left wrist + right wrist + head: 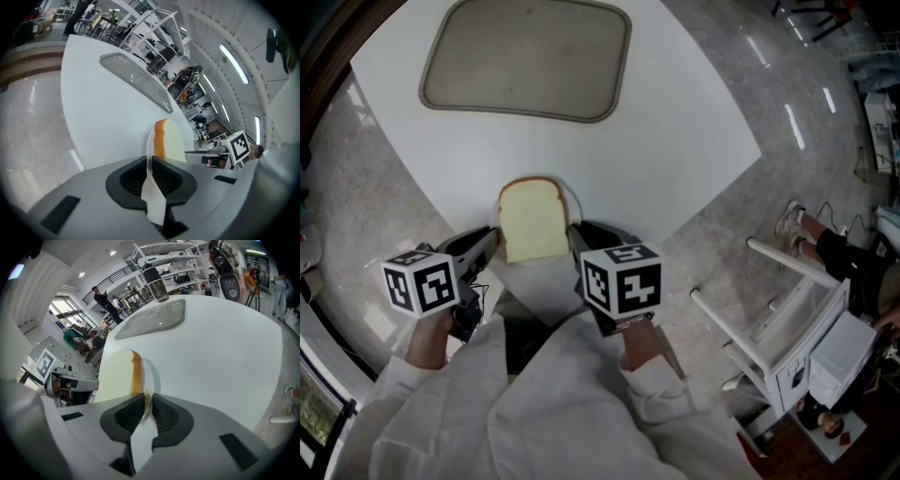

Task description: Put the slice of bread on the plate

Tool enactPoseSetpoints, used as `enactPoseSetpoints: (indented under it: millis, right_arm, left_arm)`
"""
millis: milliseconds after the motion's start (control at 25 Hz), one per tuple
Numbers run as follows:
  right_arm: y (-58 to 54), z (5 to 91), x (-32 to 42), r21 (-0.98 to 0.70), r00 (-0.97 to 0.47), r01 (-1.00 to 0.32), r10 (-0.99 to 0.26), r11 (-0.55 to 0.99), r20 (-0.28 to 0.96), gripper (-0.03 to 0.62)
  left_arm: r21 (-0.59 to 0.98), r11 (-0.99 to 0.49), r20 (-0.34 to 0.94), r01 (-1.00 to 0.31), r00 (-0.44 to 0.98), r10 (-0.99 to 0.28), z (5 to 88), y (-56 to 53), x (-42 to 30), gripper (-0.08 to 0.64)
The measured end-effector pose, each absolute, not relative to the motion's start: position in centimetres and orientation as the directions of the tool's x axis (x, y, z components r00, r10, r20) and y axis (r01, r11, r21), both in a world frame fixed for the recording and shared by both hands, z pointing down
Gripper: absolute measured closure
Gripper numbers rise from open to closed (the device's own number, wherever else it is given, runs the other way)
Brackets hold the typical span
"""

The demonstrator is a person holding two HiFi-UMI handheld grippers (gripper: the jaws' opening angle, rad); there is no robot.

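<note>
Bread slice (532,221) lies flat on the white plate (577,202) at the near corner of the table (675,122), so the placing looks done. The left gripper (492,246) and right gripper (574,242) each have jaws pinched tight on the plate's thin rim at opposite sides, probably to keep it level. Farther off, an empty grey tray (525,56) sits well apart.

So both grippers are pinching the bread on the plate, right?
No. The left gripper and right gripper pinch the white rim of the plate, not the bread, which just lies on the plate. The two gripper views show the rim between the jaws.
</note>
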State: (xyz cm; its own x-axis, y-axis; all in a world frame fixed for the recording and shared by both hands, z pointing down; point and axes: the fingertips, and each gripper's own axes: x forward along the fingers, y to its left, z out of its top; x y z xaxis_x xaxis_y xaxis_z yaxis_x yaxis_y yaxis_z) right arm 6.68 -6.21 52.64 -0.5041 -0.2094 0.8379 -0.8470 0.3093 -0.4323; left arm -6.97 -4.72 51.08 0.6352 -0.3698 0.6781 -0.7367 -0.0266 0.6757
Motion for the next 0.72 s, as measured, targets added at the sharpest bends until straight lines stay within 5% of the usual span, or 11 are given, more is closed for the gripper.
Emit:
enactPoseSetpoints:
  millis: [720]
  right_arm:
    - [-6.7,50.5,10.0,-0.423,-0.518,-0.826,-0.208,0.374,0.83,0.54]
  left_arm:
    - [0.635,-0.037,0.7,-0.771,0.595,-0.394,49.3,-4.3,-3.7,0.52]
